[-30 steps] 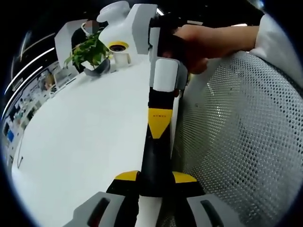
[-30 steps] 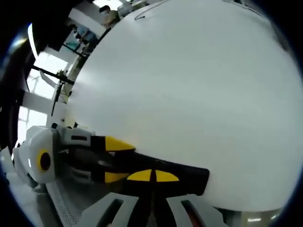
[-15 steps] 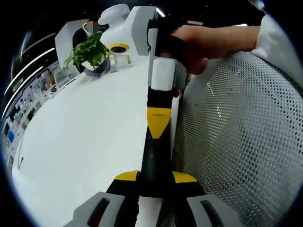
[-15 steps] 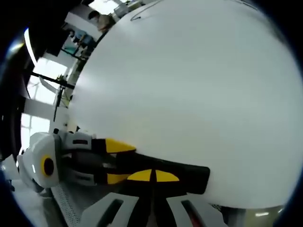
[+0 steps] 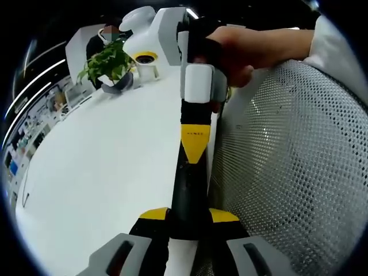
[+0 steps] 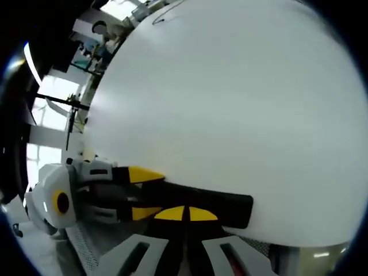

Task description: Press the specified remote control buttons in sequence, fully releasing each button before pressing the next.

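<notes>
Left gripper view: right gripper (image 5: 192,164) slightly nearer than before.

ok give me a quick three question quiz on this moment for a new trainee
1. True or false: the left gripper is shut on the black remote control.
2. In the left gripper view, what stands at the far end of the white table? A) a potted plant B) a laptop C) a stack of books
3. Fill in: the right gripper has its yellow-tipped jaws ____ (open or shut).

Key: 1 true, its jaws sit on either side of the remote. 2 A, the potted plant. 3 shut, the two tips meet.
</notes>
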`<state>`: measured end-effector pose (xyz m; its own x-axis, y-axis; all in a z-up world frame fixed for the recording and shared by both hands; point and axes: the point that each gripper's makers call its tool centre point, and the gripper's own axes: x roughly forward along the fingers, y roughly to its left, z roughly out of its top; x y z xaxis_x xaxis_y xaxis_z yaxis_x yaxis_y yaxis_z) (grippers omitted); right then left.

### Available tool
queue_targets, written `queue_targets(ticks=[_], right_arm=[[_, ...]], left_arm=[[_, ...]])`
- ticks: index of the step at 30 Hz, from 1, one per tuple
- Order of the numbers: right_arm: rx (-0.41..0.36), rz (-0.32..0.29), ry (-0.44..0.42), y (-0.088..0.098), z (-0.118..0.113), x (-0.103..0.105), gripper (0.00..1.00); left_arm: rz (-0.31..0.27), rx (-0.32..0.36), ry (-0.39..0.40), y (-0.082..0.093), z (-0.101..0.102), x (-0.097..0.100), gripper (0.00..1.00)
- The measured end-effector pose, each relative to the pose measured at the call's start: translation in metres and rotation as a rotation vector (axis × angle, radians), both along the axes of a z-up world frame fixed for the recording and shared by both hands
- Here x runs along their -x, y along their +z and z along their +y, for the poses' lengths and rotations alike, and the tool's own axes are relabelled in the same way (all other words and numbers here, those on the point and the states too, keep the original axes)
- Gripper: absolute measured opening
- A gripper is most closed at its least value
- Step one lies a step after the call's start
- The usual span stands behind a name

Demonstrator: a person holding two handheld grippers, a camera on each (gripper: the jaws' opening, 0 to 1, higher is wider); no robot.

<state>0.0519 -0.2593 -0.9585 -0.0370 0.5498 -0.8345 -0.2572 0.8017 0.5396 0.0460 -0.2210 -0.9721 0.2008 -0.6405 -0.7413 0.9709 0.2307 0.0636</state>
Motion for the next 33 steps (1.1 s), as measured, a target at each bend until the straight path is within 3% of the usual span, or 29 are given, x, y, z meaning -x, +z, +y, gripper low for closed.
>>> queue_targets(ticks=[9, 15, 33], right_arm=[[0.036, 0.024, 0.055, -0.0061, 0.0016, 0.0088, 0.0], [0.026, 0.029, 0.044, -0.0058, 0.0005, 0.0078, 0.0], [0.058, -0.005, 0.097, -0.0085, 0.0011, 0.0099, 0.0]], left_arm=[[-0.007, -0.003, -0.006, -0.0003, 0.0, 0.0001, 0.24], [-0.01, -0.004, -0.008, -0.0001, 0.0001, -0.0001, 0.24], [-0.017, -0.005, -0.019, -0.0007, 0.0006, -0.0001, 0.25]])
